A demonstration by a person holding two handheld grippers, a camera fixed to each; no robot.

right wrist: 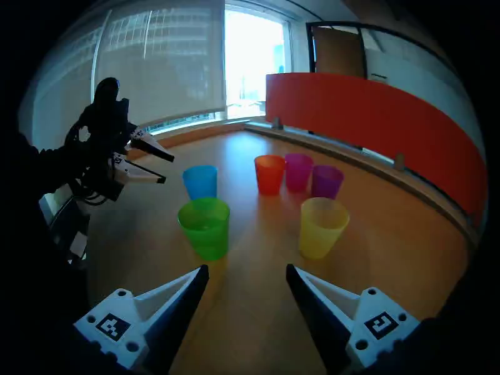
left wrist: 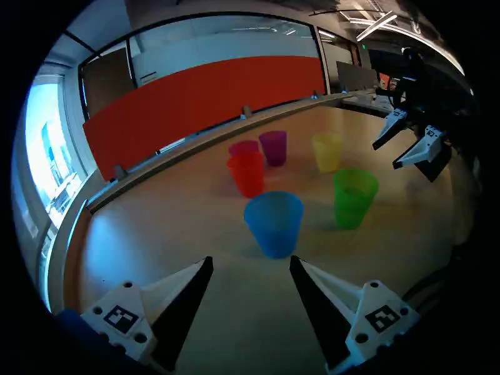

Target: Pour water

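Several coloured plastic cups stand upright on a wooden table (left wrist: 187,206). In the left gripper view a blue cup (left wrist: 274,223) is closest, just ahead of my open left gripper (left wrist: 251,265), which holds nothing. Behind it stand a green cup (left wrist: 354,197), an orange cup (left wrist: 247,173), a pink cup (left wrist: 243,147), a purple cup (left wrist: 274,147) and a yellow cup (left wrist: 327,150). My right gripper (left wrist: 406,145) hovers open at the far right. In the right gripper view my right gripper (right wrist: 247,270) is open and empty, short of the green cup (right wrist: 204,227) and yellow cup (right wrist: 321,227). The left gripper (right wrist: 164,169) hangs open beside the blue cup (right wrist: 200,181).
An orange partition panel (left wrist: 206,103) runs along the table's far edge, with a rail (left wrist: 206,140) in front of it. Bright windows (right wrist: 250,62) with blinds lie beyond the table. A person's dark sleeve (right wrist: 37,169) holds the left gripper.
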